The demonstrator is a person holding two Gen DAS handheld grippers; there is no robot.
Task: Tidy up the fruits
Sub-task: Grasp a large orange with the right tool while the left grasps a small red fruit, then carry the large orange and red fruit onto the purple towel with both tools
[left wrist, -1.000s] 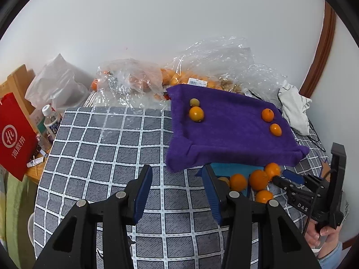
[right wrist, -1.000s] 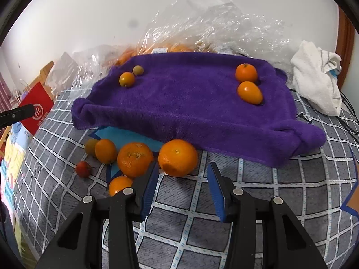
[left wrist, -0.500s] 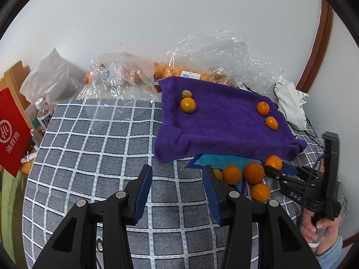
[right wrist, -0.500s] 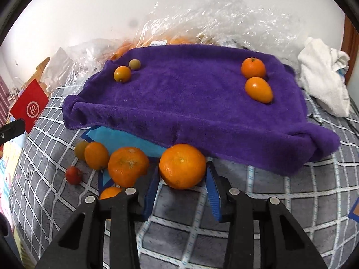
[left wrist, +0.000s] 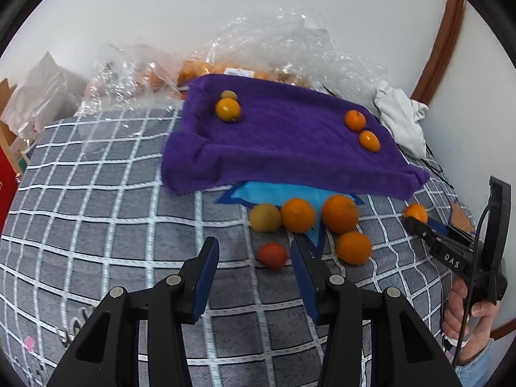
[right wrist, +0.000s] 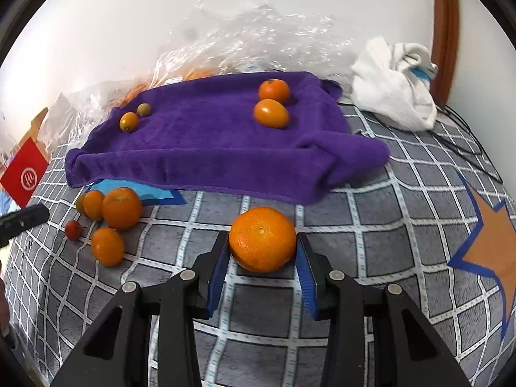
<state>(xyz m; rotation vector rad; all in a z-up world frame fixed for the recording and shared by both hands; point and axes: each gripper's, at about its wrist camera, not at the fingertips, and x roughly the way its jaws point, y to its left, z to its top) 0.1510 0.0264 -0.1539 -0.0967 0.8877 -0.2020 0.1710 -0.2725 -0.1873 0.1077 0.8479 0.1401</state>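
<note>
On purple towel (right wrist: pixel 209 142): four fruits | right hand-held gripper (right wrist: pixel 262 258): grips orange (right wrist: pixel 262 239)

Purple towel (right wrist: pixel 206 148) – plush, matt terry cloth. Checked blanket (right wrist: pixel 371 225) looks fuzzy fleece. Held orange (right wrist: pixel 262 239) has dimpled, faintly glossy peel – clear plastic bags (right wrist: pixel 245 38) at 12 o'clock crinkle shiny.

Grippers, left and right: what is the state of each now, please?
Left gripper: open, holding nothing.
Right gripper: closed on the large orange.

The right tool (right wrist: pixel 262 254) has closed on the large orange (right wrist: pixel 262 239), carrying it off the cluster.
</note>
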